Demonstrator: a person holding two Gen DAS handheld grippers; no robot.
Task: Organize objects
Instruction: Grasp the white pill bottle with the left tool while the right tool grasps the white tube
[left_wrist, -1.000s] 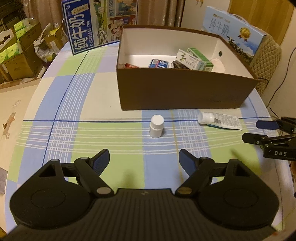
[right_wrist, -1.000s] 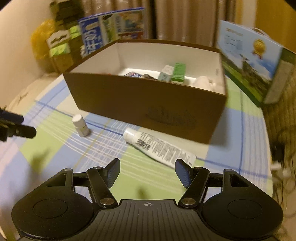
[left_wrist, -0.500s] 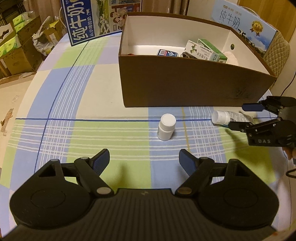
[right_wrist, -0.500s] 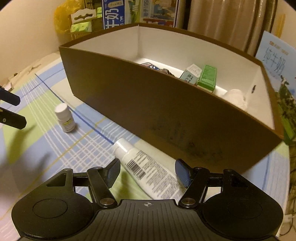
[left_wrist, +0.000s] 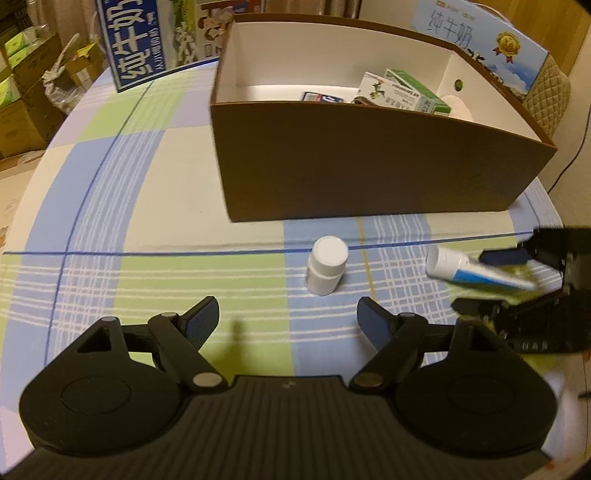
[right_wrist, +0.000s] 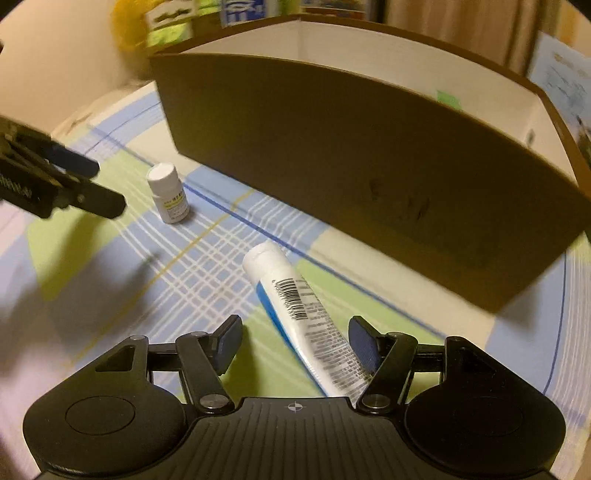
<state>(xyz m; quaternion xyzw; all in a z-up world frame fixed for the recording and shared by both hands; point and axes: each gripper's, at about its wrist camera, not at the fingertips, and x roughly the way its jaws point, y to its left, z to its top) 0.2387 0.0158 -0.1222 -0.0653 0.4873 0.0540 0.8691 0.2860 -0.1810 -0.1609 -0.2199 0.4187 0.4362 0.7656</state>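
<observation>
2 things are left on the checked cloth (left_wrist: 155, 206) in front of the brown box (left_wrist: 369, 166): a small white bottle (left_wrist: 327, 269), standing just ahead of the wide-open, empty left gripper (left_wrist: 288, 319), and a soft tube (right_wrist: 295, 310), lying between the open fingers of the right gripper (right_wrist: 295, 345), not yet squeezed. The tube looks light and squashy, so it is best pinched across its flat middle, while the hard round bottle may slip and is best held by its sides. Small cartons (left_wrist: 402, 92) and other bits can be seen in the box

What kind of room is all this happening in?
Probably a lived-in home: a checked tablecloth on a table, milk cartons propped behind a brown box, and stacked cardboard boxes against the wall.
</observation>
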